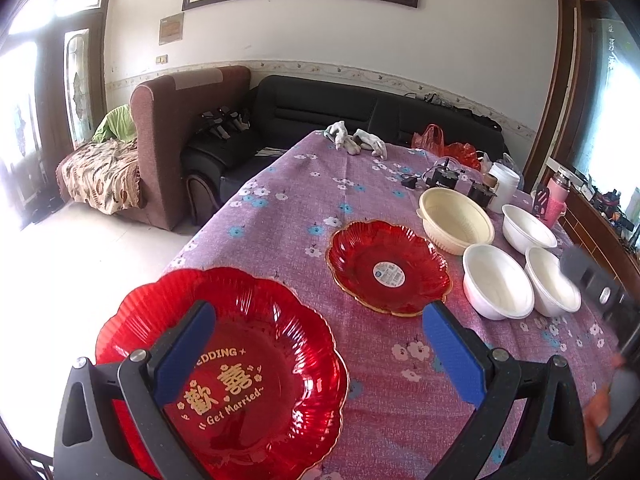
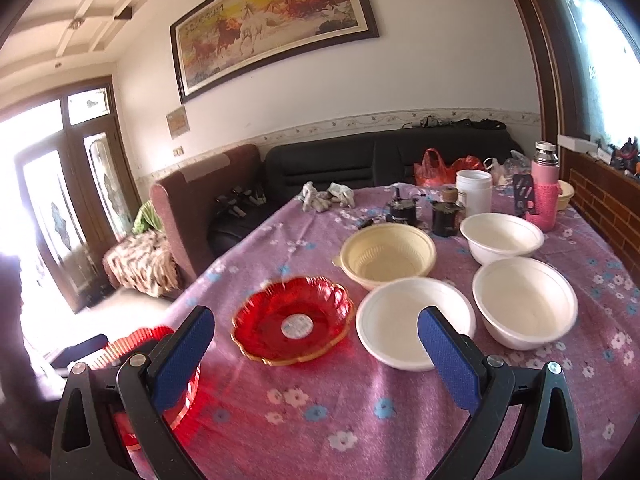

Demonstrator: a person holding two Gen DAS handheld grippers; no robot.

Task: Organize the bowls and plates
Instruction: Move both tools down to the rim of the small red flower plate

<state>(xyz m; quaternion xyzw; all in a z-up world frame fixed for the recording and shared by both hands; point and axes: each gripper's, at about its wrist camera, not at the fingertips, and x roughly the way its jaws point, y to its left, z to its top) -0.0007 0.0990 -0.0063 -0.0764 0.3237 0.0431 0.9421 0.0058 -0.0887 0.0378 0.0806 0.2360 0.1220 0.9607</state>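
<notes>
A red scalloped plate with gold lettering [image 1: 260,320] lies on the purple flowered tablecloth [image 1: 300,200] at the near left corner. My left gripper [image 1: 320,340] hangs open above it, its left finger over the plate's middle. A second red plate with a round sticker [image 1: 388,268] [image 2: 294,320] lies mid-table. To its right are a cream bowl [image 1: 456,220] [image 2: 386,254] and three white bowls [image 2: 400,320] [image 2: 524,300] [image 2: 500,236]. My right gripper [image 2: 316,344] is open above the cloth, between the sticker plate and the nearest white bowl. The lettered plate [image 2: 136,338] shows blurred behind its left finger.
At the table's far end lie white gloves [image 2: 328,196], a white jar [image 2: 474,192], small black devices [image 2: 404,208], a pink flask [image 2: 544,192] and red plastic bags [image 2: 436,168]. A black sofa [image 1: 360,108] and brown armchair [image 1: 176,140] stand beyond the table. A brick ledge [image 2: 600,200] runs along the right.
</notes>
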